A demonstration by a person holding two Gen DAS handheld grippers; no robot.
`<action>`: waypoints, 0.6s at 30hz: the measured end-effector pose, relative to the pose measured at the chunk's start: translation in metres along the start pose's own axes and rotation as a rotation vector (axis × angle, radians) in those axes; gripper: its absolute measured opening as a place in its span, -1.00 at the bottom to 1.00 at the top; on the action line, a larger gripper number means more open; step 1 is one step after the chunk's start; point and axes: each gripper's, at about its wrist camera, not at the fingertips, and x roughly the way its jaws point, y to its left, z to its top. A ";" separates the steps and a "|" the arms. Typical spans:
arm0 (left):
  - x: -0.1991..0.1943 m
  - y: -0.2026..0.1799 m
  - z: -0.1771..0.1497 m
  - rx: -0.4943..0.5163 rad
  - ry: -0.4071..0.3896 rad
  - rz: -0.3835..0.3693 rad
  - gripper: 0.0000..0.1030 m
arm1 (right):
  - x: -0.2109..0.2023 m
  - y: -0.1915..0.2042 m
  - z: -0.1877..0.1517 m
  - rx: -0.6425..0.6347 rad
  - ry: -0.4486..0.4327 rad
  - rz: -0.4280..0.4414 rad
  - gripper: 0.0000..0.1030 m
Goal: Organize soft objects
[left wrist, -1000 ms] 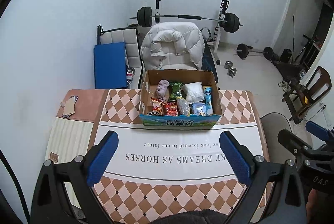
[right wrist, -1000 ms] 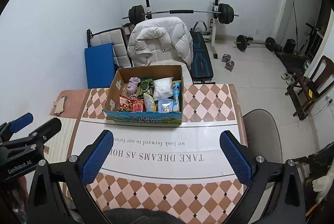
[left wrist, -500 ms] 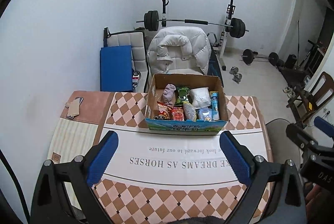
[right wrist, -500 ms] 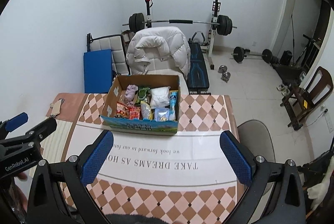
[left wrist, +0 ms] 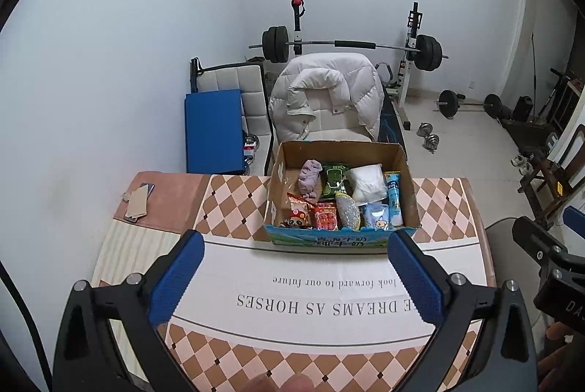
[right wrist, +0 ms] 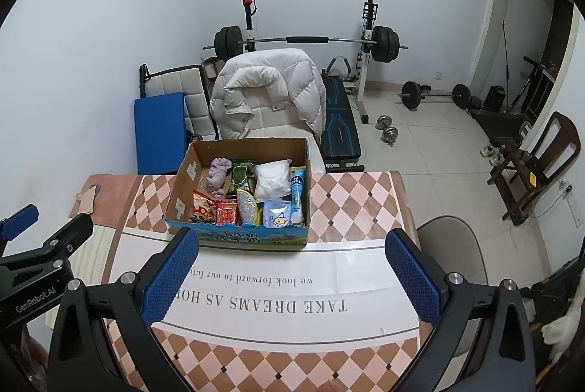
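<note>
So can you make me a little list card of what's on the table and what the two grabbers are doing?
table: checkered cloth
box: open cardboard box, far side of table
inside box: purple cloth, white bag, green packet, red snack packets, blue tube
left gripper: open, empty
right gripper: open, empty

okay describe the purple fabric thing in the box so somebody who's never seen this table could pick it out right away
Start at the open cardboard box on the checkered table. Look in its back row, towards the white jacket on the chair behind: the purple cloth lies crumpled at the left end, just left of a green packet. It is the only bare fabric there; its neighbours are printed wrappers and a white bag.
</note>
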 end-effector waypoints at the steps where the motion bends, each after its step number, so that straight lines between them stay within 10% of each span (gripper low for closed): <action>1: 0.001 0.000 0.001 0.002 0.002 0.002 0.99 | 0.000 0.000 0.000 0.000 -0.001 -0.001 1.00; 18: 0.010 -0.006 -0.001 -0.001 0.017 0.001 0.99 | 0.013 -0.008 0.003 -0.003 -0.005 -0.012 1.00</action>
